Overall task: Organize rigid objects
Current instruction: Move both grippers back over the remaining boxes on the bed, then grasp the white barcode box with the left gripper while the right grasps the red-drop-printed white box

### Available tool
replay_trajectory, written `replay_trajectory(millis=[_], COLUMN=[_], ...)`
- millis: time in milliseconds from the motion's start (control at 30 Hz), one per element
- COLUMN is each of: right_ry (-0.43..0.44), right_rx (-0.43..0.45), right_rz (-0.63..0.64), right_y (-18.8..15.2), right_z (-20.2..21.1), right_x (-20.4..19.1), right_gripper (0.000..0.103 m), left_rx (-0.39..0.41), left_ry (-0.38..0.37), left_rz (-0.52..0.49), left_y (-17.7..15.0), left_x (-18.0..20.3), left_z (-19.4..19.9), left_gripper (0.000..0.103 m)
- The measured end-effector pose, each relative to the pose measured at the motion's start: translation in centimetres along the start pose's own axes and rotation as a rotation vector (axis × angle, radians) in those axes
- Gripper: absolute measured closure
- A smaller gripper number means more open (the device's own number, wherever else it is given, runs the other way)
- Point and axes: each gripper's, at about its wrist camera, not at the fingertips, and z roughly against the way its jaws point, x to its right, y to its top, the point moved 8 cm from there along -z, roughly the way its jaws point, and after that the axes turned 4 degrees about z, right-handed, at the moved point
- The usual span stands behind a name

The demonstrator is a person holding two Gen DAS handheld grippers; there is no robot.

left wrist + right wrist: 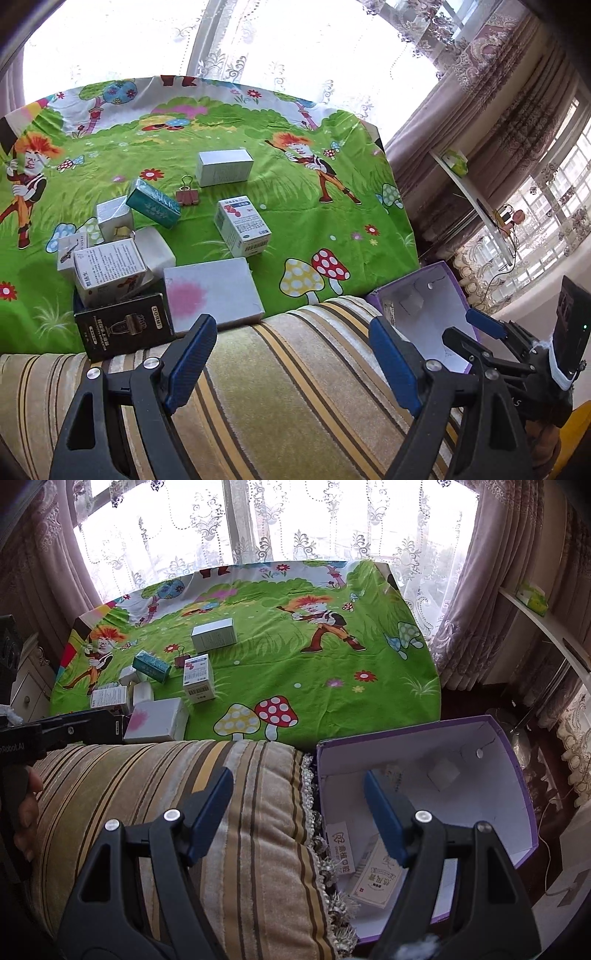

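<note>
Small cardboard boxes, white, teal and black, lie scattered on the cartoon-printed desk. My left tongs and right tongs stand apart, empty, over a striped cushion.

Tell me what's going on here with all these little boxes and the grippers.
A person holds a gripper in each hand over a striped cushion. Both the left gripper and right gripper are open and empty. A few small cartons already lie in the purple-edged box beside the cushion. Most cartons, such as the teal box, plus a binder clip, wait on the cartoon cloth.
</note>
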Motion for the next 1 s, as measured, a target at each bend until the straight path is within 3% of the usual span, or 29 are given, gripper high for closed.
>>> replay_trajectory(millis=[433,1000], right_ry=[0.049,0.114], right_rx=[-0.014,0.004], right_rz=[0.08,0.199], right_y=[1.8,8.4], right_z=[-1.5,-4.3], right_x=[-3.7,-9.8], right_gripper=[0.027,0.025], left_rx=[0.046,-0.003], left_ry=[0.023,-0.02], left_rz=[0.226,0.435], left_y=[3.0,5.4], left_x=[-7.7,-16.2], left_z=[2.2,1.4], left_gripper=[0.018,0.018])
